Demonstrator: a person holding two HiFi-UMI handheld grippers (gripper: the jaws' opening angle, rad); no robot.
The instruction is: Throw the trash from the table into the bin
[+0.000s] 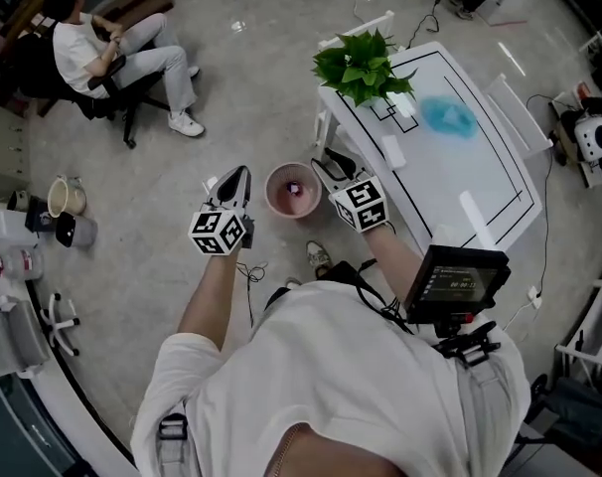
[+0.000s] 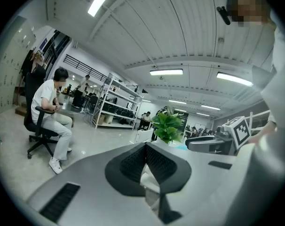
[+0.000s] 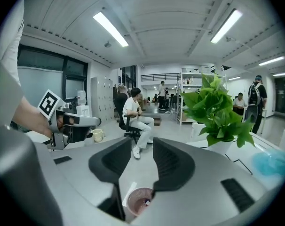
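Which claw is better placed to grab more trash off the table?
Probably the right claw: it is open, empty and beside the table. The left claw is shut and farther off.

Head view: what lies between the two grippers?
The pink bin, down on the floor, shows between the left gripper and the right gripper in the head view.

Your right gripper [image 3: 141, 149]: jaws apart, bare floor showing through the gap.
Bin [image 3: 141, 202]: pink, on the floor below your jaws.
Plant [image 3: 217, 109]: leafy, on the white worktop [image 3: 262, 149], right.
Your left gripper [image 3: 69, 125]: far left.
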